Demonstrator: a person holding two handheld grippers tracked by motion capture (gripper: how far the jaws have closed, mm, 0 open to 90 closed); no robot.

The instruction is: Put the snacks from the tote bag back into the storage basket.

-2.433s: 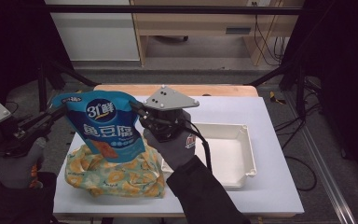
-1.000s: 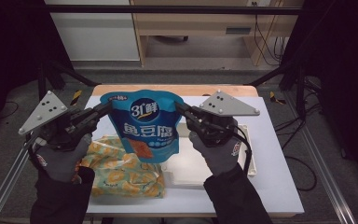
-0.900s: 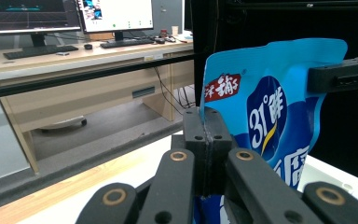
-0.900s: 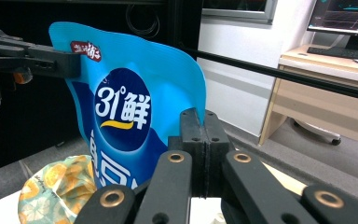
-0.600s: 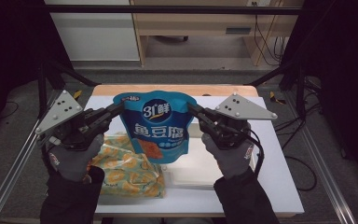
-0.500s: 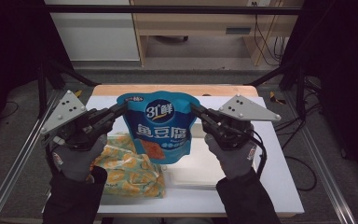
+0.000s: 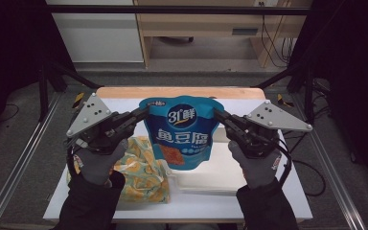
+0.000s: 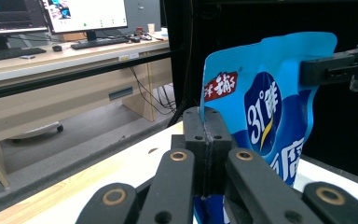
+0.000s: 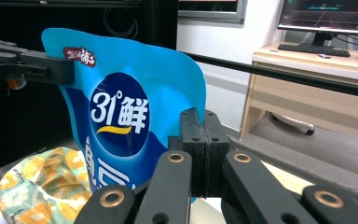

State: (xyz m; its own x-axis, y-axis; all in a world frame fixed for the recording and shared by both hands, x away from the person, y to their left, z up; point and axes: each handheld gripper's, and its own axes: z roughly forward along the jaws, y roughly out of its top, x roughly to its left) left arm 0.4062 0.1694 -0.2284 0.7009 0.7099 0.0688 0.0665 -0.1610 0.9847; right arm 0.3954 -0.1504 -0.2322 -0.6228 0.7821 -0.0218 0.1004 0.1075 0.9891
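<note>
A blue snack pouch (image 7: 182,130) with white characters hangs upright in the air above the white table (image 7: 124,103), held by its two top corners. My left gripper (image 7: 143,113) is shut on its left corner, and my right gripper (image 7: 218,113) is shut on its right corner. In the left gripper view the black jaws (image 8: 206,122) pinch the edge of the pouch (image 8: 265,107). The right gripper view has its jaws (image 9: 199,122) clamped on the edge of the pouch (image 9: 121,112), with the other gripper (image 9: 37,65) on the far corner.
A yellow and green patterned bag (image 7: 141,172) lies on the table's front left. A white shallow tray (image 7: 211,175) sits below and right of the pouch. A wooden strip (image 7: 177,92) runs along the table's far edge. Metal rails flank the table.
Both grippers and the pouch have shifted to the right across the table; the pouch now hangs over the tray's left part. Earlier still, only the right gripper held it.
</note>
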